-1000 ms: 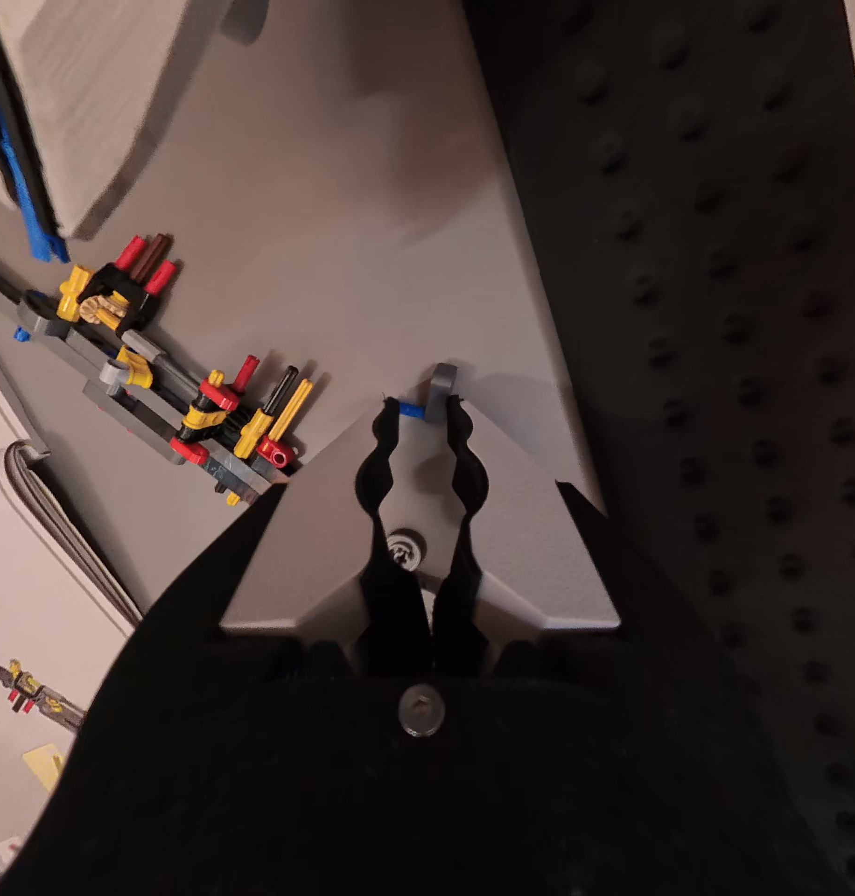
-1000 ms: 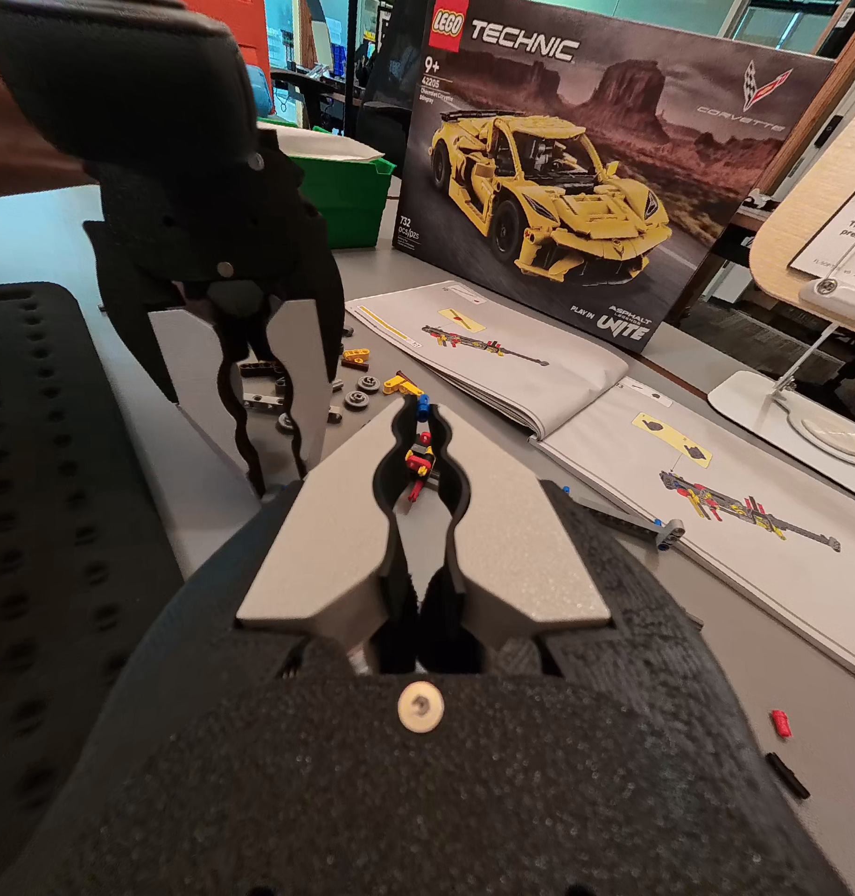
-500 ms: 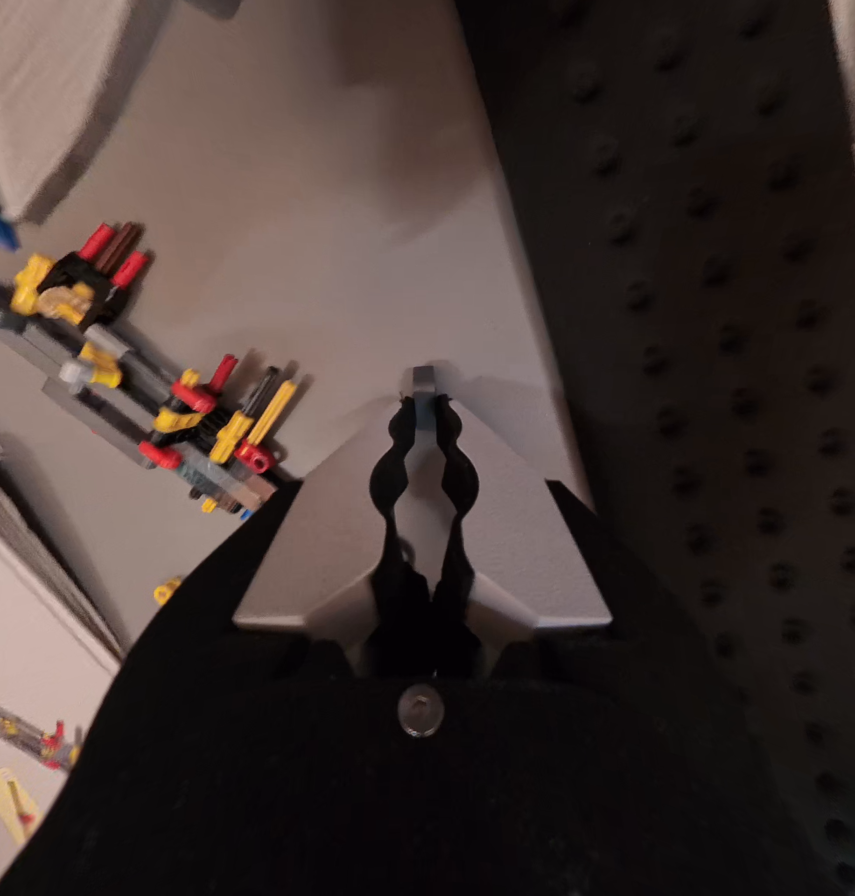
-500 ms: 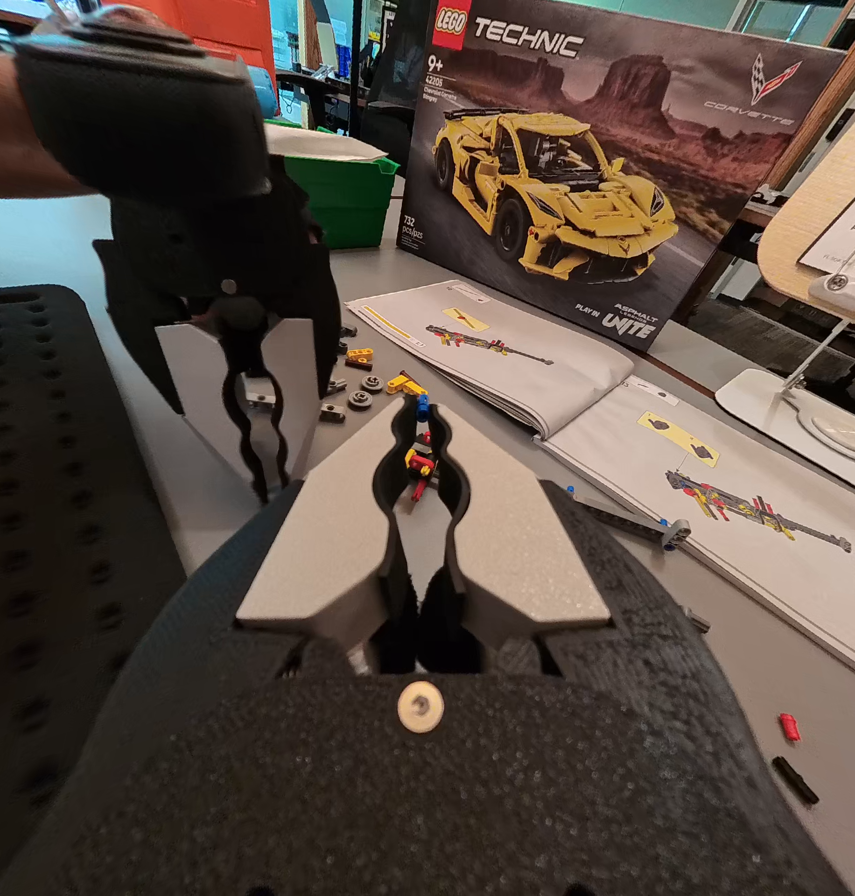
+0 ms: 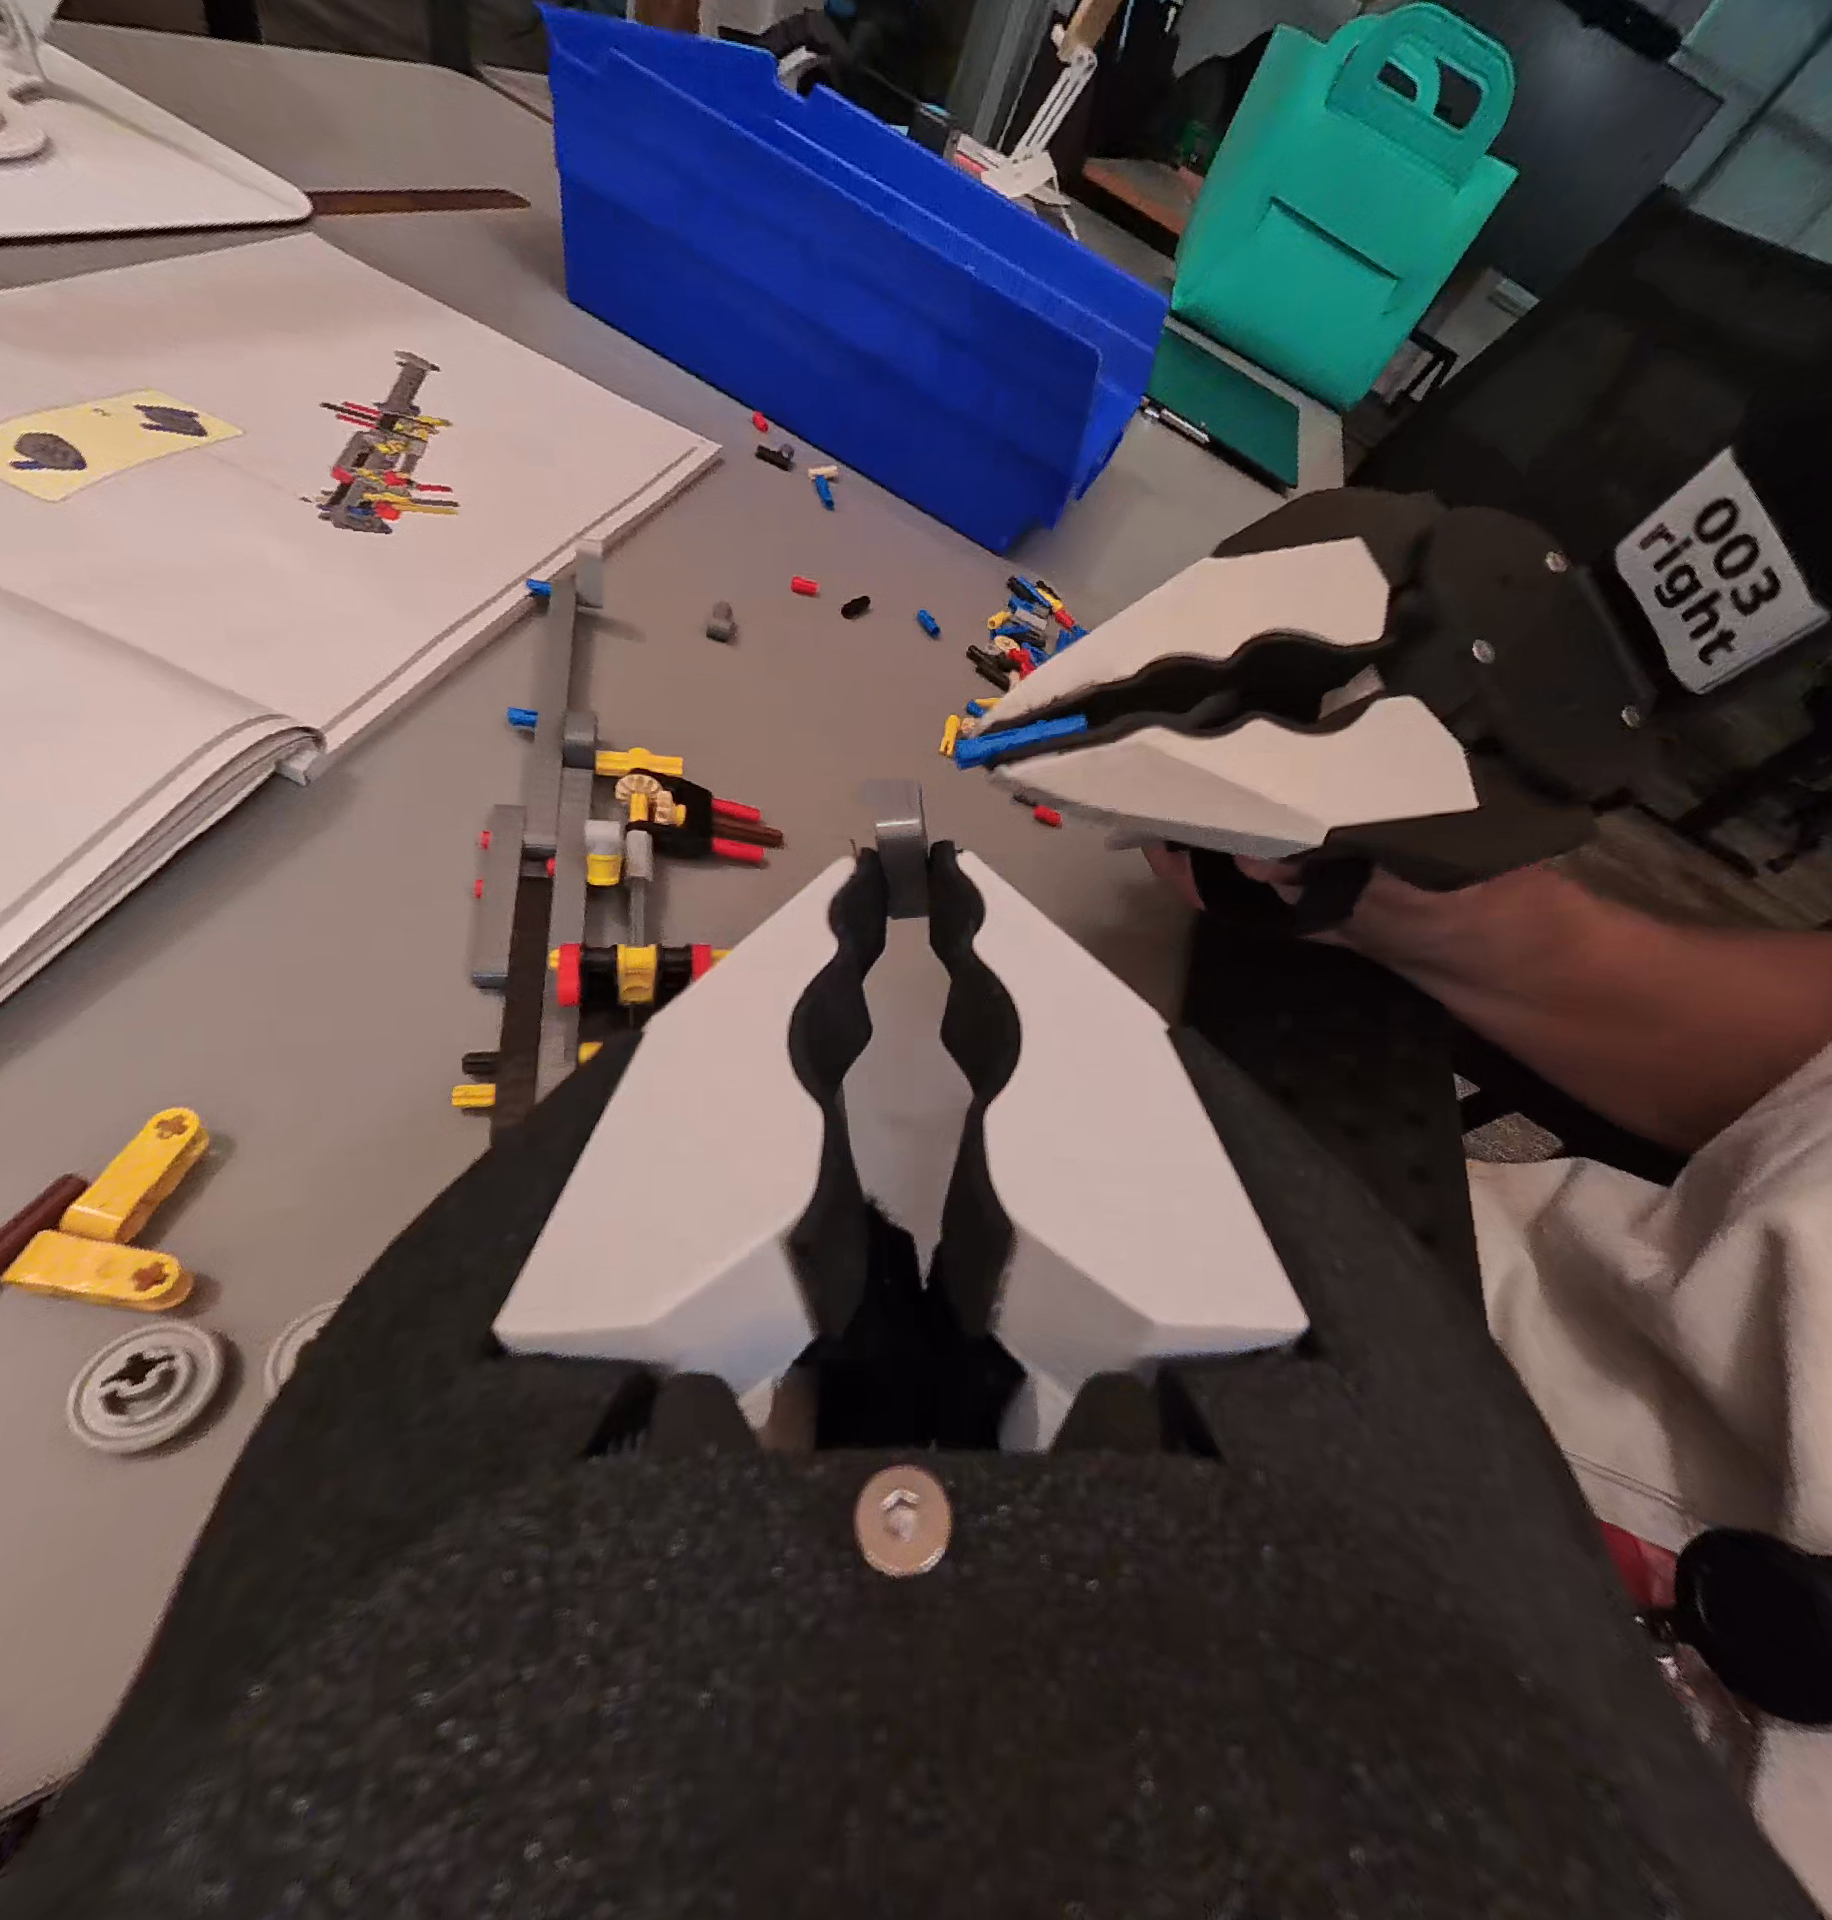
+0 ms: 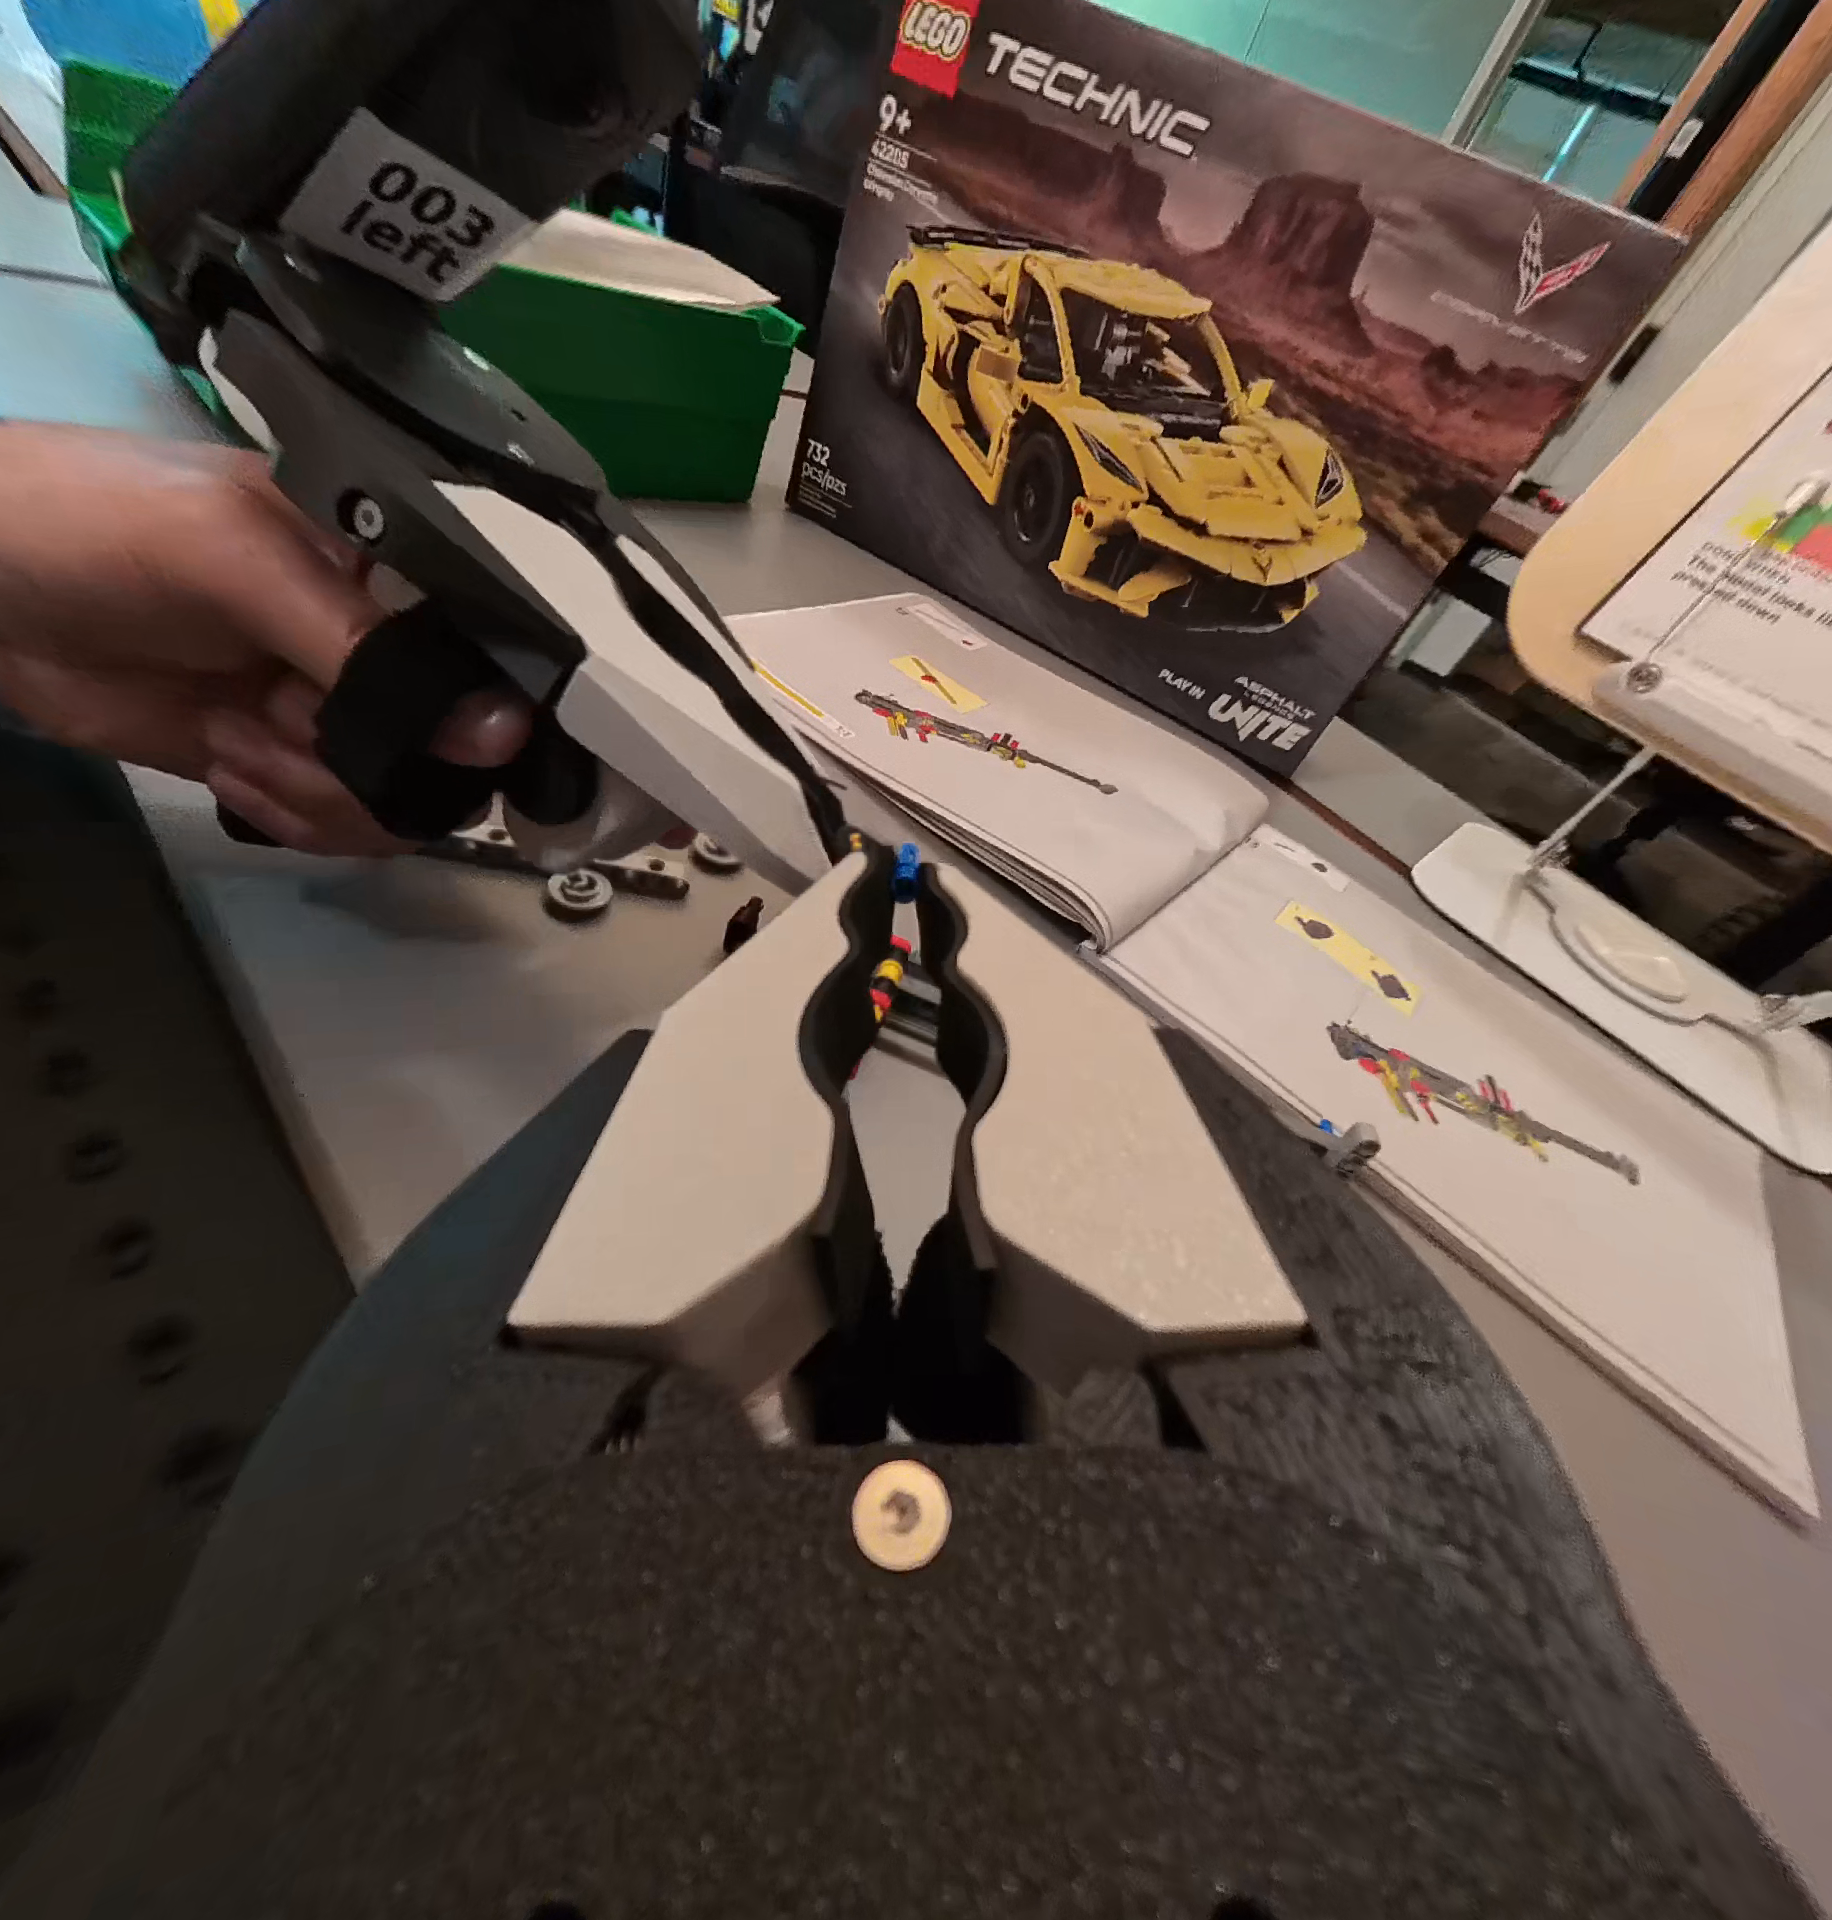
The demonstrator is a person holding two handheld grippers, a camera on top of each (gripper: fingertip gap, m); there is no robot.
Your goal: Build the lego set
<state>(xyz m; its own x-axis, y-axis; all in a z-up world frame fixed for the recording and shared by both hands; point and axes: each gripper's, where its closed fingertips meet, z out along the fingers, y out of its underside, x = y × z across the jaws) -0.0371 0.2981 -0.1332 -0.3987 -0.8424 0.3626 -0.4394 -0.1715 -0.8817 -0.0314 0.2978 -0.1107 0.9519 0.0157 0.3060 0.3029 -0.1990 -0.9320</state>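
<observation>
My left gripper (image 5: 899, 875) is shut on a small grey Lego piece (image 5: 896, 831) and holds it above the table. My right gripper (image 6: 897, 883) is shut on a blue pin (image 6: 904, 864). In the left wrist view the right gripper (image 5: 987, 744) comes in from the right, and its blue pin (image 5: 1026, 734) points at the grey piece from a short gap away. In the right wrist view the left gripper (image 6: 834, 831) tips meet mine, and the grey piece is hidden there. The part-built assembly (image 5: 579, 883) of grey beams with yellow, red and black parts lies on the table, left of my left gripper.
An open instruction booklet (image 5: 216, 603) lies at the left. A blue bin (image 5: 839, 312) and loose pins (image 5: 1016, 629) are beyond the assembly. Yellow pieces (image 5: 122, 1216) and a grey disc (image 5: 143, 1387) lie near left. The Lego box (image 6: 1203, 364), a green bin (image 6: 631, 364) and a black studded mat (image 6: 112, 1143) surround the work area. From either gripper's tips it is about 15 cm to the grey disc (image 5: 143, 1387).
My left gripper has lifted off the table with the grey piece and swung from pointing down to pointing forward. The two grippers have come tip to tip. The right still holds the blue pin.
</observation>
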